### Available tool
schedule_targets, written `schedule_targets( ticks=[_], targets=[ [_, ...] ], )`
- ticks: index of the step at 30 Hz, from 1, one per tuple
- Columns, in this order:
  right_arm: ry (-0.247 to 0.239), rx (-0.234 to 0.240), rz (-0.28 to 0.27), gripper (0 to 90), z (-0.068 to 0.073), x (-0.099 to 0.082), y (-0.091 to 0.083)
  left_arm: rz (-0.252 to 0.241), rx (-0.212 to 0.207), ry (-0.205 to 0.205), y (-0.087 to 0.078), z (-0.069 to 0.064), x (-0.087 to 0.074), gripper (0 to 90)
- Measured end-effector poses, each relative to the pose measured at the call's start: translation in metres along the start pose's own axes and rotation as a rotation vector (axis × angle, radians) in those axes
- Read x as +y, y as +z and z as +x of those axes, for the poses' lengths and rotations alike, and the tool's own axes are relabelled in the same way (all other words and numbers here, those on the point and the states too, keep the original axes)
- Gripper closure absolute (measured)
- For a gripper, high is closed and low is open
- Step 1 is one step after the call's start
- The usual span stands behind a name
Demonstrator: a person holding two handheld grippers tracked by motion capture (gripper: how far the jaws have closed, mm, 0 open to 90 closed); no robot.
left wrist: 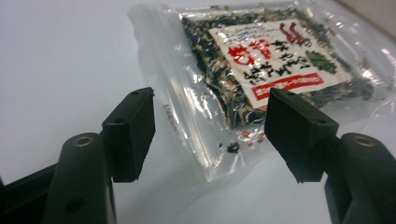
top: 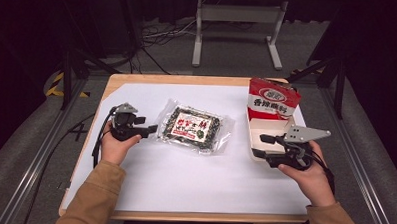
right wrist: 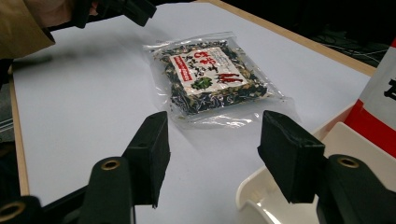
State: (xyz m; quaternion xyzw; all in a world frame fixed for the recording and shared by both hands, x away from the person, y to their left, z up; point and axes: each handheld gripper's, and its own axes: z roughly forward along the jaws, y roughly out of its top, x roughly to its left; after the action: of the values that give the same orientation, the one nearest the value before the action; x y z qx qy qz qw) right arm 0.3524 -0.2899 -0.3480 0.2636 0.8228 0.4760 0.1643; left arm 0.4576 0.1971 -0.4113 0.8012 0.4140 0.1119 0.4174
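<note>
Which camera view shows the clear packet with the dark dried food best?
The left gripper view: the clear packet is close, its label and sealed edge sharp. The right gripper view shows it whole but farther off. The high view shows it small on the table.

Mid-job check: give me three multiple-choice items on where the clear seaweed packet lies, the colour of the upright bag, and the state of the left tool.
1. Where does the clear packet lie?
A. In the white tray
B. Flat on the white sheet, between the two tools
C. On the floor

2. What is the main colour of the upright bag?
A. Red
B. Green
C. Blue

3. How is the left tool?
A. Shut on the packet
B. Shut on nothing
C. Open, its jaws at the packet's near edge

Answers: B, the high view shows it on the sheet, apart from the tray; A, its front is red with a white band; C, the left gripper view shows both pads apart, not pressing.
</note>
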Motion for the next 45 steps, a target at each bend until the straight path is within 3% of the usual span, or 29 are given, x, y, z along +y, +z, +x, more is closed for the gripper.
schedule_targets(
  ticks=[4, 9, 14, 21, 25, 31, 36, 41, 45],
  targets=[
    [-0.009, 0.002, 0.007, 42.3, 0.003, -0.001, 0.003, 0.064, 0.045, 0.006, 0.007, 0.001, -0.003, 40.4],
    [-0.012, 0.001, 0.009, 42.4, 0.004, -0.001, 0.004, 0.081, 0.033, -0.007, 0.011, 0.004, -0.005, 48.8],
    [-0.011, 0.003, 0.009, 42.4, 0.005, -0.003, 0.004, 0.109, 0.022, -0.056, 0.017, 0.01, -0.01, 54.1],
    [-0.012, 0.003, 0.013, 42.4, 0.006, -0.004, 0.005, 0.132, -0.033, -0.138, 0.023, 0.016, -0.016, 55.2],
    [-0.015, 0.003, 0.016, 42.4, 0.006, -0.004, 0.006, 0.155, -0.071, -0.154, 0.027, 0.015, -0.017, 56.9],
    [-0.015, 0.003, 0.016, 42.2, 0.007, -0.005, 0.006, 0.14, -0.106, -0.187, 0.029, 0.016, -0.019, 60.1],
    [-0.012, 0.005, 0.016, 41.8, 0.006, -0.005, 0.007, 0.137, -0.092, -0.186, 0.031, 0.015, -0.019, 69.9],
    [-0.008, 0.002, 0.017, 41.7, 0.006, -0.006, 0.008, 0.132, -0.037, -0.155, 0.032, 0.012, -0.02, 84.6],
    [-0.007, 0.0, 0.02, 41.8, 0.005, -0.007, 0.008, 0.129, -0.033, -0.143, 0.033, 0.011, -0.021, 89.6]
  ],
)
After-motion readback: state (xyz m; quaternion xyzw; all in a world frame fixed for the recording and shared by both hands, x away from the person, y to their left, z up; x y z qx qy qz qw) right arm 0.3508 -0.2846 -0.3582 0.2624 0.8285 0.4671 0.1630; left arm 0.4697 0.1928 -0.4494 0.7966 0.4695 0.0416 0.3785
